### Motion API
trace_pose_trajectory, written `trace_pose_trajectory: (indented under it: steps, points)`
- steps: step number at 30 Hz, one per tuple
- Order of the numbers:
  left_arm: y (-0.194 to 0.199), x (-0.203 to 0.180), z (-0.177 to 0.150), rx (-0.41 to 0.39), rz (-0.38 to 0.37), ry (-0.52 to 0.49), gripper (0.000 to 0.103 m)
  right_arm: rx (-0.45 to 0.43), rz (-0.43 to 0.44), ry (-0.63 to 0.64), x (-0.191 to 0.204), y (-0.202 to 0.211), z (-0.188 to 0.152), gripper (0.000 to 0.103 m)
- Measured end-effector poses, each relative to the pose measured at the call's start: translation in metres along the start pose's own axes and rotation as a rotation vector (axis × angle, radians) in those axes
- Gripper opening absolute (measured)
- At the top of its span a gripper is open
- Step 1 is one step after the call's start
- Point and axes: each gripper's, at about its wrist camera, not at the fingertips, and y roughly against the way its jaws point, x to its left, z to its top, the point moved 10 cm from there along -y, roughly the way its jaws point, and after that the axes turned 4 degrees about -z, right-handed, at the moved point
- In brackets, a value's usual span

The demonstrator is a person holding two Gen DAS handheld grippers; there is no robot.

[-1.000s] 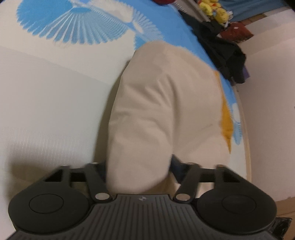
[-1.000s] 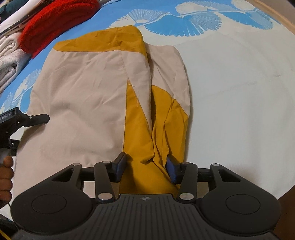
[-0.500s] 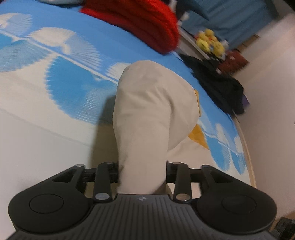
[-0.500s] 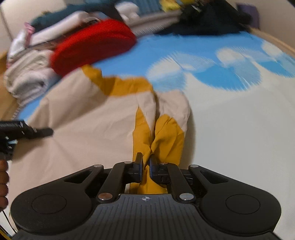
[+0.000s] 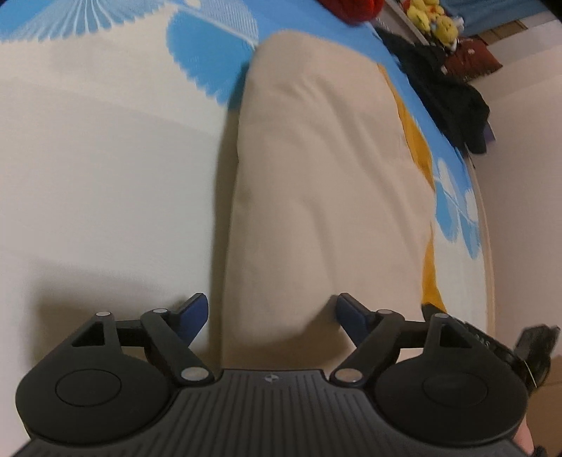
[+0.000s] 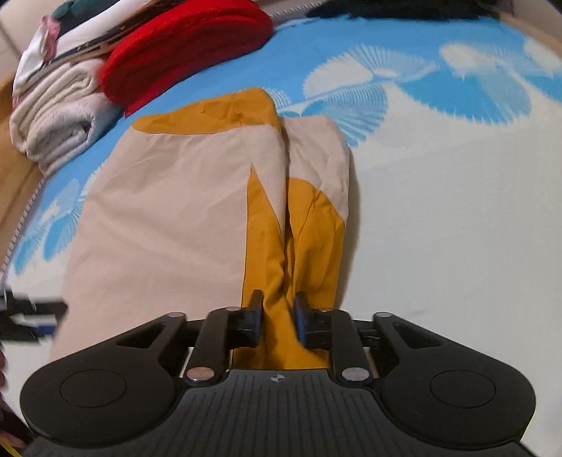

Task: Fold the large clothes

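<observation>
A beige and mustard-yellow garment point(image 6: 168, 218) lies on the bed, folded lengthwise. In the left wrist view its beige side point(image 5: 316, 168) runs away from me. My left gripper point(image 5: 270, 313) is open, its blue pads either side of the beige fabric edge. My right gripper point(image 6: 279, 316) stands with jaws narrowly apart around a bunched mustard fold point(image 6: 281, 253); the fabric sits between the pads. The left gripper also shows blurred at the left edge of the right wrist view point(image 6: 31, 313).
The bed sheet point(image 6: 456, 211) is cream with blue fan patterns. A red knit item point(image 6: 189, 45) and rolled white towels point(image 6: 59, 116) lie at the far left. Dark clothes point(image 5: 446, 88) and yellow plush toys point(image 5: 432, 17) lie past the bed's edge.
My left gripper has opened and let go of the beige fabric, which now lies lower on the bed. My right gripper's jaws have parted slightly as the garment came down.
</observation>
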Motion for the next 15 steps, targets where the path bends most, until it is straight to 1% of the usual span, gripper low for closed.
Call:
trace_pose_trajectory:
  steps: [2, 4, 5, 6, 7, 8, 9, 10, 11, 12, 13, 15]
  points:
    - [-0.005, -0.005, -0.013, 0.026, -0.035, -0.001, 0.083, 0.031, 0.021, -0.017, -0.003, 0.000, -0.006, 0.033]
    - [-0.010, -0.009, -0.016, 0.015, -0.025, -0.016, 0.083, 0.086, 0.032, -0.007, -0.004, -0.003, -0.020, 0.037]
    - [-0.016, -0.011, -0.016, 0.002, -0.023, -0.006, 0.079, 0.103, 0.031, 0.002, -0.002, -0.003, -0.025, 0.041]
    - [-0.020, -0.013, -0.015, -0.016, -0.032, 0.013, 0.075, 0.117, 0.031, 0.014, -0.002, -0.003, -0.028, 0.042]
    - [-0.023, -0.017, -0.013, -0.030, -0.047, 0.029, 0.068, 0.119, 0.032, 0.020, -0.001, -0.002, -0.029, 0.042]
    - [-0.026, -0.021, -0.011, -0.045, -0.060, 0.042, 0.067, 0.114, 0.034, 0.019, 0.000, -0.001, -0.028, 0.042]
    - [-0.027, -0.025, -0.008, -0.054, -0.061, 0.041, 0.067, 0.108, 0.038, 0.015, 0.000, 0.001, -0.026, 0.040]
    - [-0.029, -0.030, -0.005, -0.066, -0.056, 0.030, 0.066, 0.092, 0.031, 0.013, -0.001, 0.002, -0.022, 0.034]
    - [-0.030, -0.033, -0.002, -0.084, -0.062, 0.034, 0.064, 0.073, 0.023, 0.010, -0.002, 0.005, -0.020, 0.019]
    - [-0.031, -0.036, 0.002, -0.103, -0.079, 0.050, 0.062, 0.058, 0.025, 0.002, -0.002, 0.006, -0.015, 0.014]
    - [-0.031, -0.038, 0.005, -0.120, -0.097, 0.058, 0.060, 0.032, 0.024, -0.011, -0.002, 0.008, -0.009, 0.012]
    - [-0.028, -0.041, 0.014, -0.169, -0.112, 0.056, 0.059, -0.033, 0.015, -0.037, -0.004, 0.012, 0.004, 0.011]
